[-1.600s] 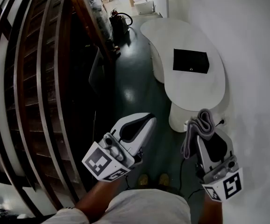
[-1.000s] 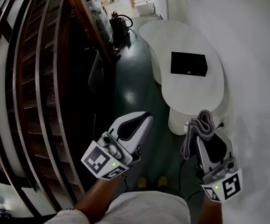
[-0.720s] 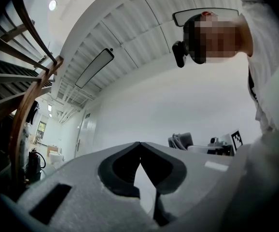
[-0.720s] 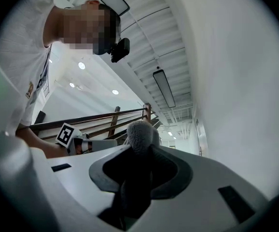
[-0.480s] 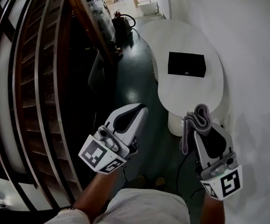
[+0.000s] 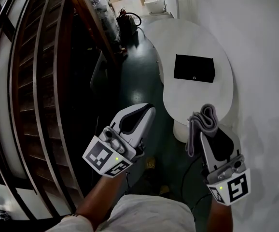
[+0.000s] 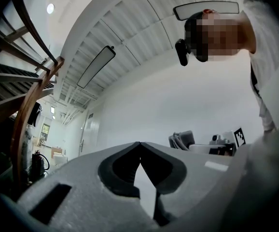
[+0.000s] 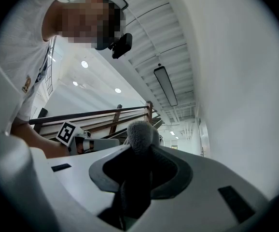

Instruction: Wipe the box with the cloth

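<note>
Ahead on the worktop, the box is lying nearer the right tool, which is gripping the cloth.

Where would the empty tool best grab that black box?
Likely from above, jaws over its two long sides, mid-length. The black box lies flat on the white table, so only its sides are free, and that span is narrower. The left gripper, shut now, must open first; whether wide enough I cannot tell.
</note>
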`<state>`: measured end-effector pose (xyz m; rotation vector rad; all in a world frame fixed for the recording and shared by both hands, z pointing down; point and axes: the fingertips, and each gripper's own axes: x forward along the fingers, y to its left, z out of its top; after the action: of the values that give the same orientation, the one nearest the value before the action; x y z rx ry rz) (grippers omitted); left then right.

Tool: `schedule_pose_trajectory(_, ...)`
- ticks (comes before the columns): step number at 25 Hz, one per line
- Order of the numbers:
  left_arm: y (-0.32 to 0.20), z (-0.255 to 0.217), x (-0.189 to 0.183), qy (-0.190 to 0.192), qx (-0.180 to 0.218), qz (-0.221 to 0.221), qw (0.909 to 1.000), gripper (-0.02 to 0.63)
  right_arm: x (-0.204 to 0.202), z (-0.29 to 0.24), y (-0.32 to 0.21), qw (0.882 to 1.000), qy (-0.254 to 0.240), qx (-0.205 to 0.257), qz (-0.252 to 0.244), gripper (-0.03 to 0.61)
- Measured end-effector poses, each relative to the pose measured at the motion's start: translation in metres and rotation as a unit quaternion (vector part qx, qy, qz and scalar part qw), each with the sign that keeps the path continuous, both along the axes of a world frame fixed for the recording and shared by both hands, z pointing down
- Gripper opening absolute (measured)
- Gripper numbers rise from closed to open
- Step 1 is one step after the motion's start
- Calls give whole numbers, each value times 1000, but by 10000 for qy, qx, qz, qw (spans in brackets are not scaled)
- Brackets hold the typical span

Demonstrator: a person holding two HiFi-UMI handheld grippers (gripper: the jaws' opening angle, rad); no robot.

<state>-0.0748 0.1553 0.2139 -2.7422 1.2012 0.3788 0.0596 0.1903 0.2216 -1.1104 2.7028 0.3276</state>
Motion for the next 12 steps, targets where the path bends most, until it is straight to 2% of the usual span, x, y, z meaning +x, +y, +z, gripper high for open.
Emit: schedule_pose_trajectory(12, -90, 17, -5, -59, 30, 227, 9997, 15, -10, 13, -80, 9993, 202, -2, 319, 100)
